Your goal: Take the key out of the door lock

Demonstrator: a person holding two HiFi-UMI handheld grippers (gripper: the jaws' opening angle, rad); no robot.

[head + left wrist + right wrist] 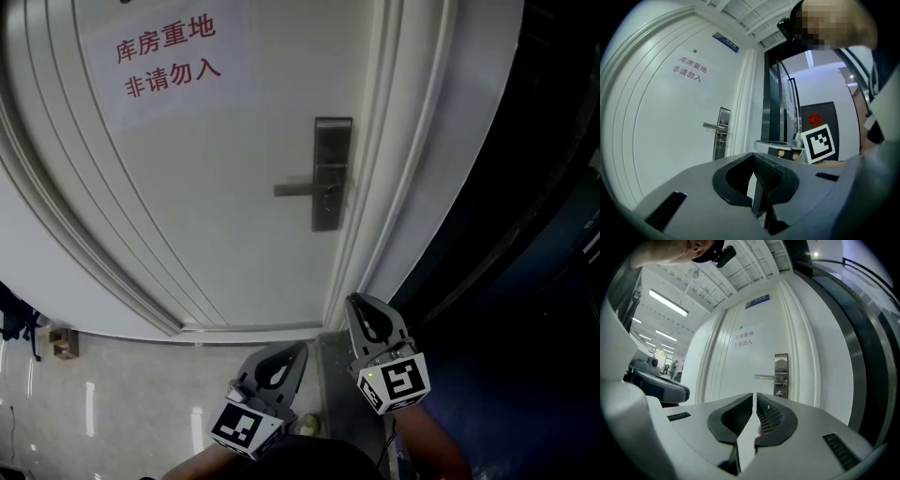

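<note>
extraction not begun | left gripper (286, 361) clenched, empty | right gripper (367, 319) clenched, empty | both well apart from door lock (331, 174)

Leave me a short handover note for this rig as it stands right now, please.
Left gripper: shut, empty, held low, short of the door.
Right gripper: shut, empty, likewise.
Brushed-metal lock plate with lever handle is near the right edge of the closed white door.
Key: too small to make out.
Done: nothing.
Left: reach lock, grip key, pull it out.
</note>
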